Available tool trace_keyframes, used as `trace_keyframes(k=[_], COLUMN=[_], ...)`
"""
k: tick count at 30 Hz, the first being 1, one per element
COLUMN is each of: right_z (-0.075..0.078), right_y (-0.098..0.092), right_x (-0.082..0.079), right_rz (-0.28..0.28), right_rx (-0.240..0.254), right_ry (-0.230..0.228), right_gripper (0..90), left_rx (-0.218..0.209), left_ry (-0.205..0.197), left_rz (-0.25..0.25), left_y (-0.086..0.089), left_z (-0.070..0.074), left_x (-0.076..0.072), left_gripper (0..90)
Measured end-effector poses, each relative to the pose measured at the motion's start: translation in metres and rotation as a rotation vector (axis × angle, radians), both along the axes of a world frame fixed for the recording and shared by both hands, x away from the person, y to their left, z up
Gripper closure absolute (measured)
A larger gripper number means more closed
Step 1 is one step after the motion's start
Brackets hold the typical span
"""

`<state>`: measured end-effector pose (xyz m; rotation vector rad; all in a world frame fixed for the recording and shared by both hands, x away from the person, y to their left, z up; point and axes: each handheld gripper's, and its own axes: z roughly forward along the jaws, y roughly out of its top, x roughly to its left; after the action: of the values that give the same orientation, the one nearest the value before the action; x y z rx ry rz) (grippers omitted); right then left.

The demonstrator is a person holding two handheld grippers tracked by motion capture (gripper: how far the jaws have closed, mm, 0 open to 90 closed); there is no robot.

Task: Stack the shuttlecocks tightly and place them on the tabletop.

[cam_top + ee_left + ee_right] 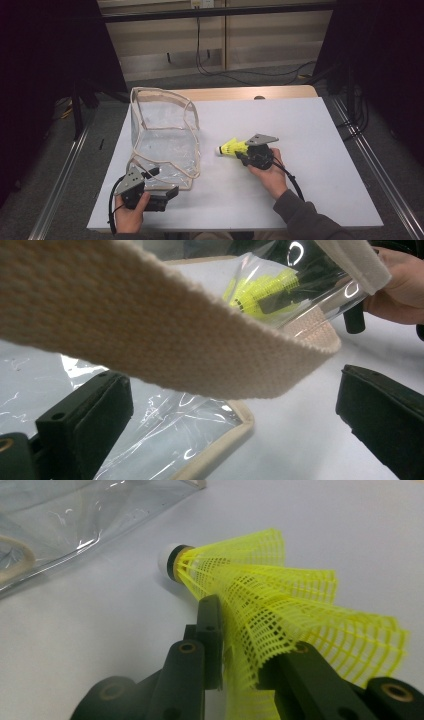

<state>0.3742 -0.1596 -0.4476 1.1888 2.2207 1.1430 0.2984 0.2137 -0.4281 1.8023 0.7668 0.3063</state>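
Note:
A yellow plastic shuttlecock (231, 147) with a white cork tip lies near the table's middle, its tip pointing left toward the bag. My right gripper (244, 152) is shut on its mesh skirt (260, 585), which bulges squashed between the two black jaws (240, 630). A clear plastic bag (162, 140) with beige webbing trim stands open at the left. My left gripper (169, 192) rests at the bag's near corner, jaws wide apart (230, 405). A beige strap (150, 330) droops across just above them, untouched by either pad. The shuttlecock (260, 290) shows through the bag's plastic.
The white tabletop (310, 130) stretches to the right and behind the shuttlecock. A wooden edge (240, 93) runs along the far side. Metal rails (370, 165) flank the table, and cables (250, 75) lie on the floor beyond.

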Motion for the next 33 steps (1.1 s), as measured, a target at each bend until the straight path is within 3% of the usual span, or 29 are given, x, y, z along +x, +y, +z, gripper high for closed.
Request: trace_keyframes(k=[16, 33], right_z=[0.027, 0.057], right_y=[-0.016, -0.022], right_x=[-0.005, -0.009], right_rz=[0.027, 0.068], right_rx=[0.047, 0.044], right_ry=[0.008, -0.008], right_gripper=[80.0, 80.1], left_rx=[-0.004, -0.002], left_ry=[0.001, 0.002], left_rz=[0.002, 0.002], left_y=[0.000, 0.000], left_z=[0.000, 0.000], left_x=[0.000, 0.000], left_gripper=[1.7, 1.6])
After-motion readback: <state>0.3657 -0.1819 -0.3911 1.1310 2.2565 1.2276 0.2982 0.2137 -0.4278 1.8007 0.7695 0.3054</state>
